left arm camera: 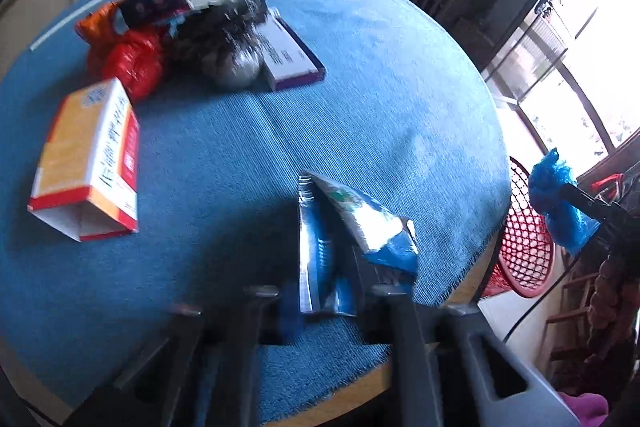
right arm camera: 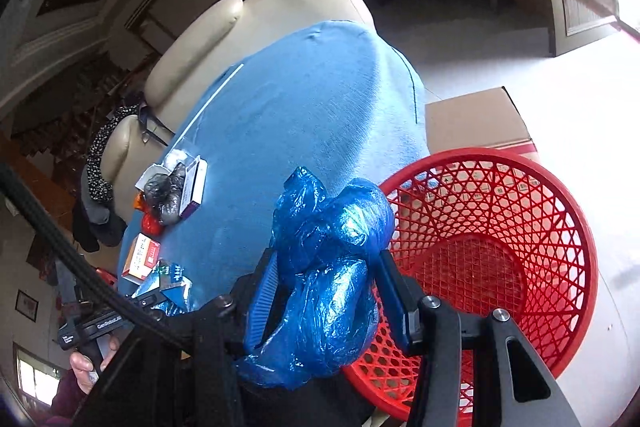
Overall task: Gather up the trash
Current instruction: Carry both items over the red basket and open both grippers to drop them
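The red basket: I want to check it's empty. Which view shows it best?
The right wrist view: the red basket shows its open mouth and bare mesh bottom. The left wrist view catches only a slice past the table edge.

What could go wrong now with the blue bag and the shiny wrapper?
The blue plastic bag in the right tool hangs partly over the table, not fully over the red basket; dropped now, it might miss. The foil wrapper in the left tool looks loosely held and could slip.

right gripper (right arm camera: 324, 291) clamped on a crumpled blue plastic bag (right arm camera: 324, 267), red mesh basket (right arm camera: 500, 267) just right of it, blue-covered table (right arm camera: 304, 107) behind, litter pile (right arm camera: 168, 195) far left, cardboard box (right arm camera: 476, 123) beyond the basket
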